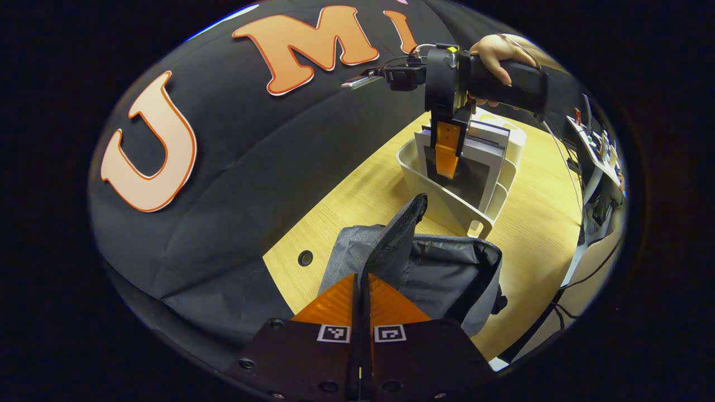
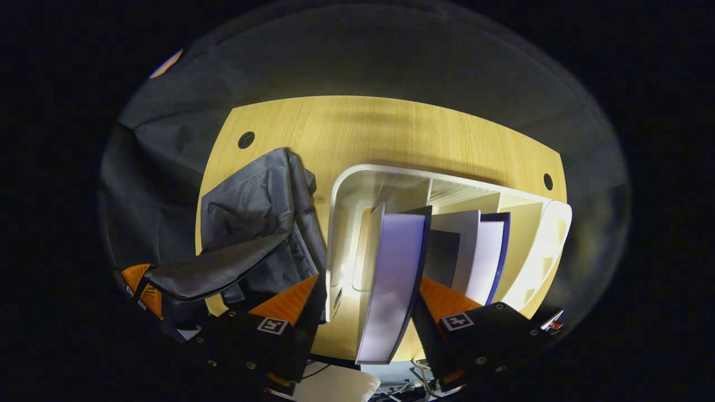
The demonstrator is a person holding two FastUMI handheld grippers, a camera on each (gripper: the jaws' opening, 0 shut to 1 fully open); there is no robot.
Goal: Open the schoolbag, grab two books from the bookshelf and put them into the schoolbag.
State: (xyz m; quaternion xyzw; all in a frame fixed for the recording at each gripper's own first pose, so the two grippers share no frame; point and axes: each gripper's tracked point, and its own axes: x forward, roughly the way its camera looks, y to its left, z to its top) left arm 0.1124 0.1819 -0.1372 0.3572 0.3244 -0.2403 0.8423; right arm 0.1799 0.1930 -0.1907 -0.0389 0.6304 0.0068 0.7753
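Note:
My left gripper is shut on the black mesh flap of the grey schoolbag and holds its mouth up. The bag lies on the wooden table, close against a white bookshelf with upright books. A hand holds the right gripper nose-down over the shelf. In the right gripper view, my right gripper is open and straddles a dark-covered book; the right finger is against it. Another book stands further right in the bookshelf. The schoolbag and the left gripper lie to the left.
The table has round cable holes near its back corners and one beside the bag. Black cloth walls it in behind. A cluttered side desk and cables lie past the table's right edge.

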